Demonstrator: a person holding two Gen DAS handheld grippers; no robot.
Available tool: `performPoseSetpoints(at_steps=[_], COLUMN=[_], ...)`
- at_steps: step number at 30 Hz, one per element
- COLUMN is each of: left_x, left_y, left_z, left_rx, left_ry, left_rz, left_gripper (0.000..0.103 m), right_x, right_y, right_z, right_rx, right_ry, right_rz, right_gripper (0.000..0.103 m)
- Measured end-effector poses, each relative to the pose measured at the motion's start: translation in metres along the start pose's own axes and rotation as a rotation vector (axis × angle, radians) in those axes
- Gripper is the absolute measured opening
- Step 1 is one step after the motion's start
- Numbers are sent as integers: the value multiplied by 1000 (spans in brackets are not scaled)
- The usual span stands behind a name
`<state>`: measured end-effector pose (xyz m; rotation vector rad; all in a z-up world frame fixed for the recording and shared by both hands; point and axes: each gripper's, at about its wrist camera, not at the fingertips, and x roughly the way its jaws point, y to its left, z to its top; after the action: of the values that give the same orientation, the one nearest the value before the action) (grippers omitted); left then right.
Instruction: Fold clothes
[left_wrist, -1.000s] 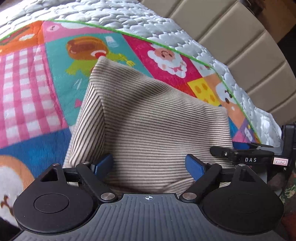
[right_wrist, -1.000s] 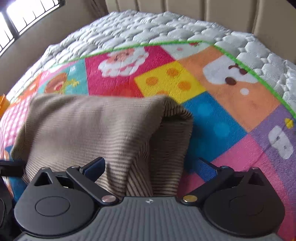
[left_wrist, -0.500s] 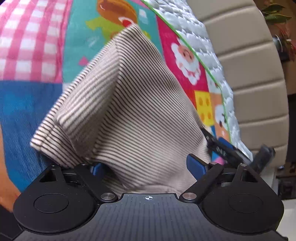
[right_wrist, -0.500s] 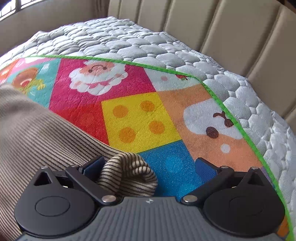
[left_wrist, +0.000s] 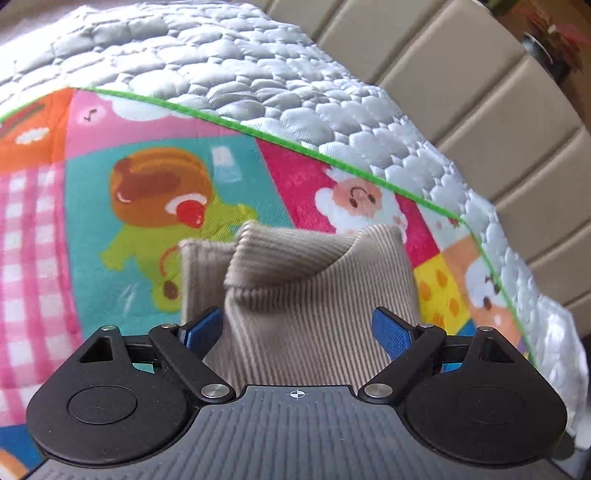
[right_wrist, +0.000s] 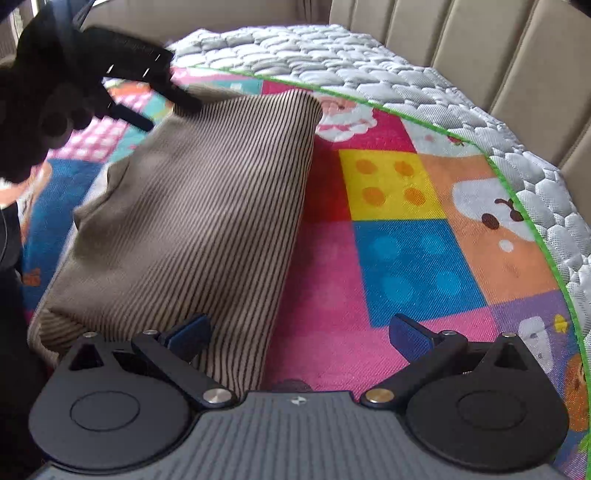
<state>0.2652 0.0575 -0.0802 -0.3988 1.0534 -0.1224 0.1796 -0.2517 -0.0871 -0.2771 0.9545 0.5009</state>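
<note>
A beige, dark-striped knit garment (left_wrist: 314, 295) lies folded on the colourful patchwork play mat (left_wrist: 110, 221). In the left wrist view my left gripper (left_wrist: 297, 328) is open, its blue pads (left_wrist: 391, 332) wide apart with the garment's near part between them; the far edge curls over. In the right wrist view the garment (right_wrist: 192, 206) lies at left as a long folded slab. My right gripper (right_wrist: 299, 334) is open, with the garment's right edge just inside its left pad (right_wrist: 188, 334). The left gripper (right_wrist: 122, 85) shows at the garment's far end, dark and blurred.
The mat (right_wrist: 406, 240) has a green trim and lies on a grey quilted mattress cover (left_wrist: 258, 74). A beige padded headboard (right_wrist: 480, 44) stands behind the bed. A potted plant (left_wrist: 554, 37) stands at the far right.
Both grippers have pulled back and tilted their views. The garment, draped high over both grippers before, now lies lower as a folded slab. The right gripper no longer has a bunched fold between its pads.
</note>
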Motion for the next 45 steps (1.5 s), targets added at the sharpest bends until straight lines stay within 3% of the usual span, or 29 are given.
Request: performPoseSetpoints(at_steps=[3, 6, 8, 10, 11, 13, 18, 24, 27, 29, 32, 34, 36, 40, 45], left_x=[-19, -31, -30, -29, -29, -26, -26, -32, -54, -72, -85, -83, -81, -75, -51], left_y=[1, -4, -14, -24, -29, -36, -37, -39, -60, -81, -107, -117, -121, -126, -124], left_z=[-26, -59, -75, -90, -98, -107, -112, -115, -127, -146, -186, -210, -226, -241, -254], left_rx=[41, 108, 213, 318, 370, 449, 479, 495, 682, 886, 1191, 1358, 1448, 1462, 1477], left_ry=[45, 78, 77, 76, 75, 65, 55, 24, -50, -93, -139, -113, -43, 89, 196], left_rz=[35, 58, 120, 182, 212, 251, 260, 266, 241, 202, 232, 239, 176, 50, 74], left_gripper=[95, 96, 96, 96, 96, 97, 98, 99, 99, 99, 98, 83, 81, 81, 81], right_x=[-14, -8, 7, 24, 24, 19, 16, 17, 19, 21, 19, 13, 7, 2, 1], right_y=[-18, -22, -7, 19, 29, 35, 41, 45, 34, 28, 23, 20, 17, 10, 9], right_z=[11, 12, 6, -5, -8, -8, -16, -17, -16, -16, -14, -13, -10, -8, -6], right_rx=[148, 222, 150, 17, -23, -22, 53, 48, 106, 143, 180, 197, 215, 244, 247], right_ry=[-77, -50, 33, 114, 98, 106, 165, 160, 169, 176, 162, 139, 112, 82, 68], right_rz=[-3, 52, 31, -59, -105, -117, -59, -82, -55, -37, -22, -18, -14, -9, -5], right_gripper=[103, 103, 103, 103, 103, 103, 103, 103, 103, 103, 103, 103, 103, 103, 103])
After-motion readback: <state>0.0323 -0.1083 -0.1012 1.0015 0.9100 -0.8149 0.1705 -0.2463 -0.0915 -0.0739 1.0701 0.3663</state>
